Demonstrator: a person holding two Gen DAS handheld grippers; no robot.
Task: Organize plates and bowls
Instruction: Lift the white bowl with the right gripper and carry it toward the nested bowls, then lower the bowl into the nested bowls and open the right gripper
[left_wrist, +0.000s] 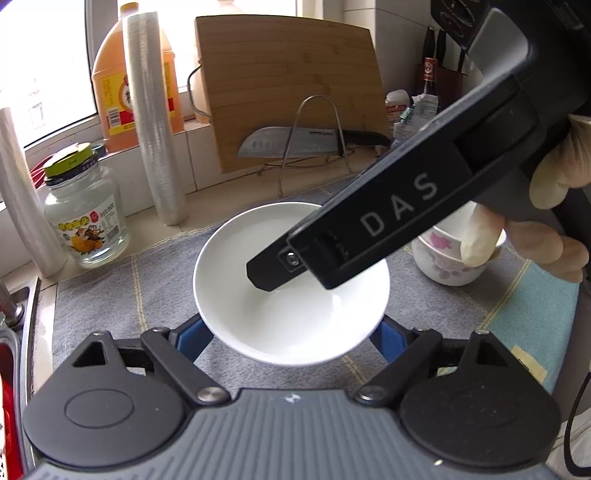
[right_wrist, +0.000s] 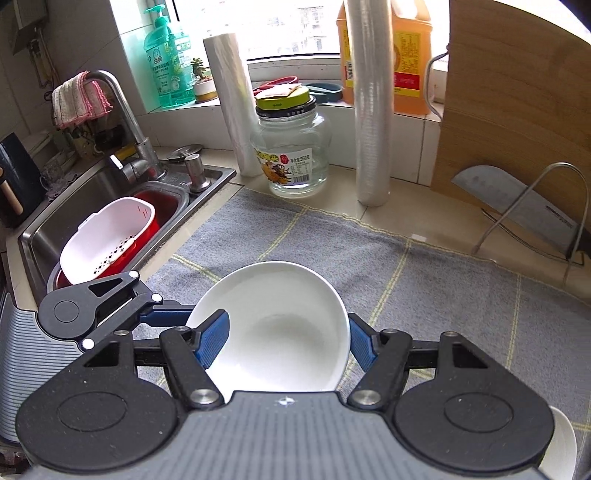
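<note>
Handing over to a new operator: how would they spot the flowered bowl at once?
Start from the grey checked cloth on the counter. Right of the plain white bowl stands the flowered bowl; pink blossoms on its side set it apart.
</note>
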